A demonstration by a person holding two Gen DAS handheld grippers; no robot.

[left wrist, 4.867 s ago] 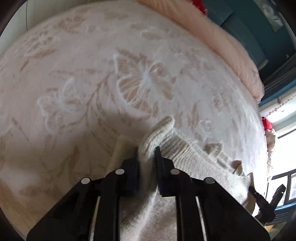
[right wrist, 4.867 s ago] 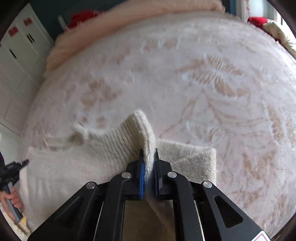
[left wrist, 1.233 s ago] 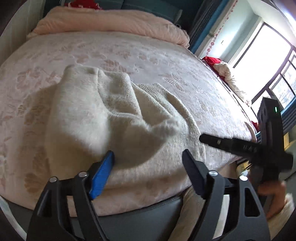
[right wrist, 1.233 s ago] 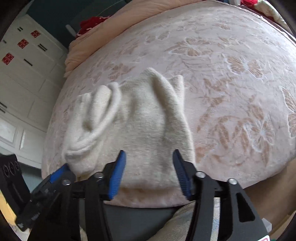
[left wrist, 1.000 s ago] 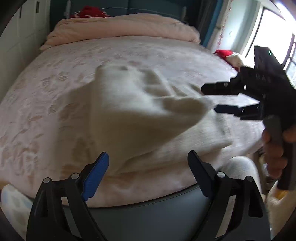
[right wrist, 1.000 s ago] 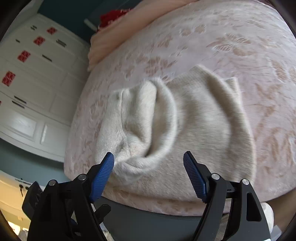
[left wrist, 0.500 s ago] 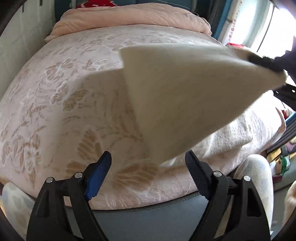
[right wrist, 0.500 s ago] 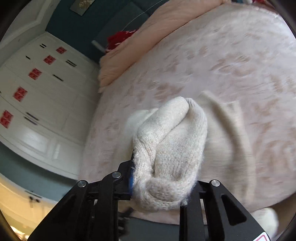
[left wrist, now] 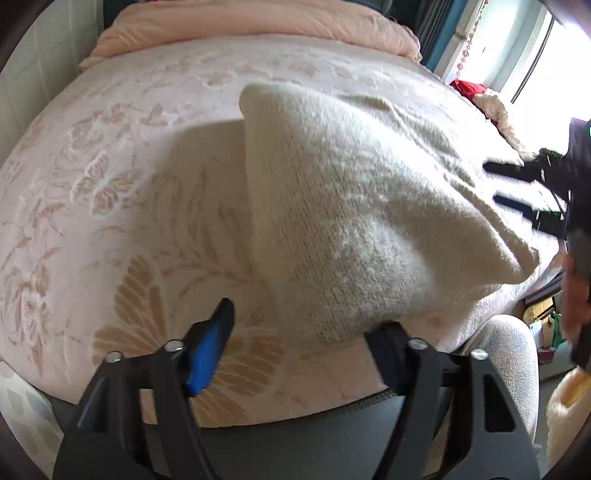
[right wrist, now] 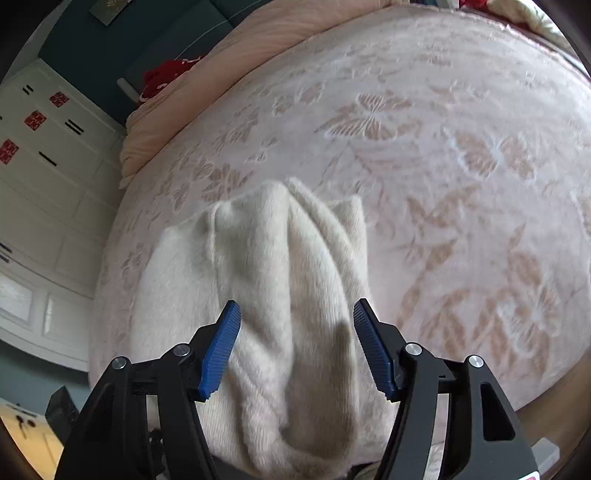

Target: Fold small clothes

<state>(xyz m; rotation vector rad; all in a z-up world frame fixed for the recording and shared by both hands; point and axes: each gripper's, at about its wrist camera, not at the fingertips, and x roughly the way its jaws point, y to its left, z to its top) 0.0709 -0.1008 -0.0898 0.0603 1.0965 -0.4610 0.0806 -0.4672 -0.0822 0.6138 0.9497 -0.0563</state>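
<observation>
A cream knitted garment [left wrist: 362,206] lies folded in a loose bundle on the pink floral bedspread [left wrist: 122,177], near the bed's front edge. My left gripper [left wrist: 303,328] is open and empty just in front of the bundle's near edge. In the left wrist view the right gripper [left wrist: 517,188] shows at the far right, open, beside the garment. In the right wrist view the garment [right wrist: 280,280] lies in soft ridges under my open right gripper [right wrist: 295,332], which holds nothing.
A peach duvet [left wrist: 251,22] is rolled along the head of the bed. White cupboards [right wrist: 40,177] stand left of the bed. A red item [right wrist: 166,74] lies by the duvet. The person's knee in light trousers [left wrist: 506,354] is at the bed's front edge.
The right gripper was shut on the lifted garment half a second ago; it has let go and the garment has dropped onto the bed. The left gripper stays open.
</observation>
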